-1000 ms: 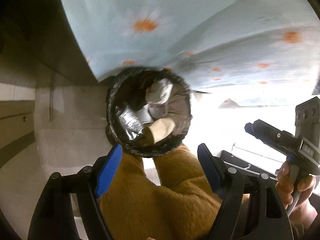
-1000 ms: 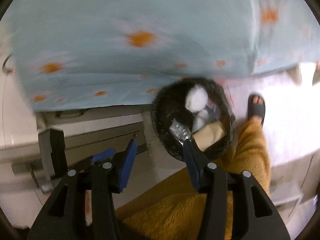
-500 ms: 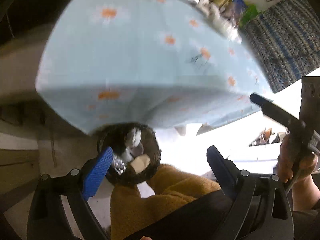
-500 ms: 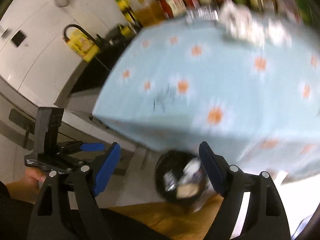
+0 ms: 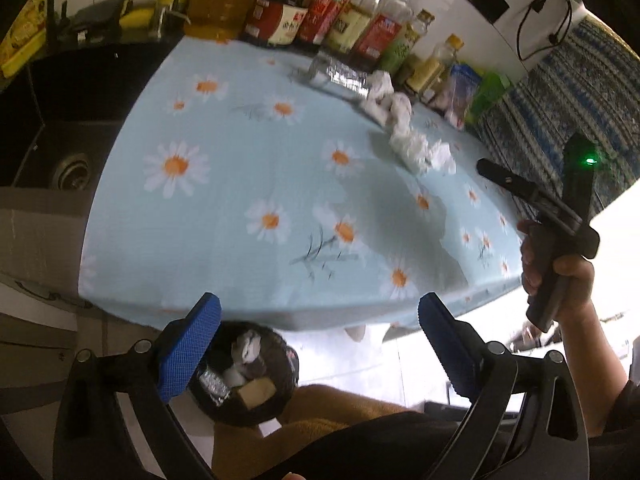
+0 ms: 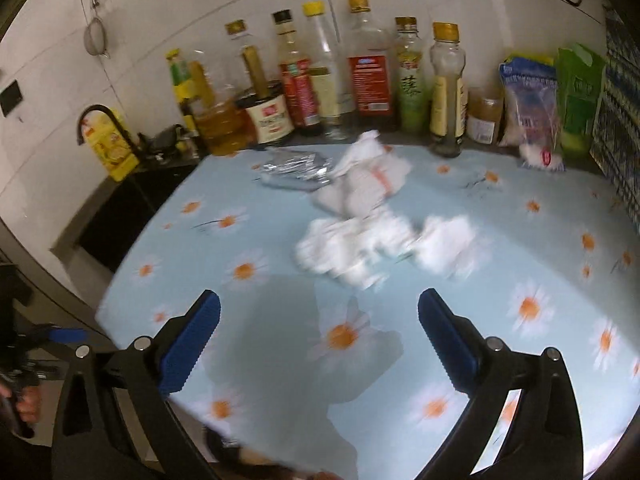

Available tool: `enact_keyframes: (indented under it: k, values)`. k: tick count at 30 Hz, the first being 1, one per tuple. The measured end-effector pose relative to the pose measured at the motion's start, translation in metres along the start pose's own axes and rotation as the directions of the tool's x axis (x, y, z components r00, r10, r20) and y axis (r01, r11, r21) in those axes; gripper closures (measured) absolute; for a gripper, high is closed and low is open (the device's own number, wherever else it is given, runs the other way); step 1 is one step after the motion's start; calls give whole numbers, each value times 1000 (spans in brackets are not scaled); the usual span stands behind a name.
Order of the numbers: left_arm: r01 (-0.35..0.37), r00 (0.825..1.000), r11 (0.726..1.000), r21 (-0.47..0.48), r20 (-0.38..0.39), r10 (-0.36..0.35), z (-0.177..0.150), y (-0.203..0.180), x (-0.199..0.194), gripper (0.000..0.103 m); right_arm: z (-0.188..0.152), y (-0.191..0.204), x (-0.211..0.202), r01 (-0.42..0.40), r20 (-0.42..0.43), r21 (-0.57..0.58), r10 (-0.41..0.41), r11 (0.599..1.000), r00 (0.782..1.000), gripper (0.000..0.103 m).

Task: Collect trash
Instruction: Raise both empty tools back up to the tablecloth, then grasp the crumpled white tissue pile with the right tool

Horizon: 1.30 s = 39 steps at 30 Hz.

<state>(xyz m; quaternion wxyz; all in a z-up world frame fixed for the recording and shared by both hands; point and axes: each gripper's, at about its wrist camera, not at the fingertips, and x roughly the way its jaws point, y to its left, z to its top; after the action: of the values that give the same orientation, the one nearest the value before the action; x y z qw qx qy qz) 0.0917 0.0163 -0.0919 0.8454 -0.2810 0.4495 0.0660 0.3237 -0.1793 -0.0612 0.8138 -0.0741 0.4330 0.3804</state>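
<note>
Crumpled white tissues [image 6: 360,248] [image 5: 412,144] lie in a heap on the table, which has a pale blue daisy cloth [image 6: 520,240] [image 5: 240,200]. A silver foil wrapper [image 6: 296,168] [image 5: 340,74] lies just behind them. My right gripper [image 6: 319,300] hovers above the cloth in front of the tissues, its jaws opening with nothing between them. My left gripper [image 5: 318,308] hangs over the table's front edge, jaws also opening and empty. Below it on the floor stands a black-lined trash bin [image 5: 244,376] holding tissues, foil and a tan scrap.
Several sauce and oil bottles [image 6: 360,72] line the back of the table by the tiled wall. A plastic bag [image 6: 532,108] and a green carton [image 6: 580,92] stand at back right. A dark sink [image 5: 68,168] with a black tap [image 6: 100,120] lies left. A mustard trouser leg [image 5: 320,408] is beside the bin.
Both grippers have risen from just over the bin to above the table edge and tilted up, so the tabletop shows. Both pairs of jaws have spread wider.
</note>
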Motion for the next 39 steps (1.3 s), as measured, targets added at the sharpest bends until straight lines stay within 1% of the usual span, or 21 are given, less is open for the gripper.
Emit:
enact_keyframes:
  k: [2, 4, 7, 13, 18, 19, 20, 21, 23, 24, 26, 27, 29, 32, 36, 39]
  values:
    - [-22, 999, 1000, 3, 31, 22, 4, -8, -1, 7, 9, -16, 12, -6, -14, 8, 6, 1000, 1000, 5]
    - [-53, 998, 999, 3, 47, 53, 9, -15, 1, 7, 16, -27, 22, -8, -29, 17, 8, 1000, 1000, 5]
    - [-64, 996, 998, -25, 64, 66, 14, -23, 3, 7, 26, -40, 42, -15, -51, 14, 16, 1000, 999, 5]
    - [-98, 990, 992, -77, 92, 105, 24, -34, 11, 7, 35, -42, 76, -52, -100, -15, 50, 999, 994, 5]
    - [-124, 986, 987, -104, 95, 134, 29, -37, 18, 7, 35, -39, 100, -51, -148, -44, 44, 998, 988, 7]
    - [-128, 986, 986, -109, 96, 139, 30, -38, 19, 7, 35, -38, 103, -51, -153, -48, 43, 998, 987, 13]
    - [-134, 984, 984, -118, 98, 146, 31, -37, 20, 7, 35, -38, 106, -46, -161, -55, 36, 997, 986, 22]
    - [-137, 984, 983, -123, 98, 150, 32, -38, 21, 7, 34, -37, 109, -36, -165, -63, 25, 997, 986, 27]
    - [-145, 982, 980, -137, 99, 159, 33, -37, 22, 7, 32, -36, 112, -25, -167, -72, 12, 997, 986, 44]
    - [-149, 981, 978, -148, 98, 165, 34, -36, 24, 7, 32, -37, 113, -26, -169, -76, 13, 997, 986, 48]
    - [-148, 982, 975, -167, 94, 165, 36, -33, 26, 7, 31, -37, 114, -16, -167, -85, 2, 996, 986, 68]
    - [-145, 982, 974, -173, 91, 163, 36, -33, 27, 7, 32, -38, 113, -22, -166, -85, 8, 996, 986, 70]
    - [-142, 984, 972, -189, 82, 160, 38, -30, 30, 7, 31, -41, 113, -43, -167, -71, 31, 997, 985, 77]
    - [-142, 985, 970, -197, 68, 158, 41, -28, 37, 7, 31, -43, 112, -57, -163, -65, 46, 996, 986, 82]
    - [-138, 987, 973, -186, 57, 151, 49, -29, 43, 7, 30, -46, 108, -66, -157, -45, 58, 997, 986, 85]
    - [-139, 987, 977, -159, 54, 149, 57, -33, 45, 7, 30, -47, 102, -73, -150, -31, 68, 997, 986, 86]
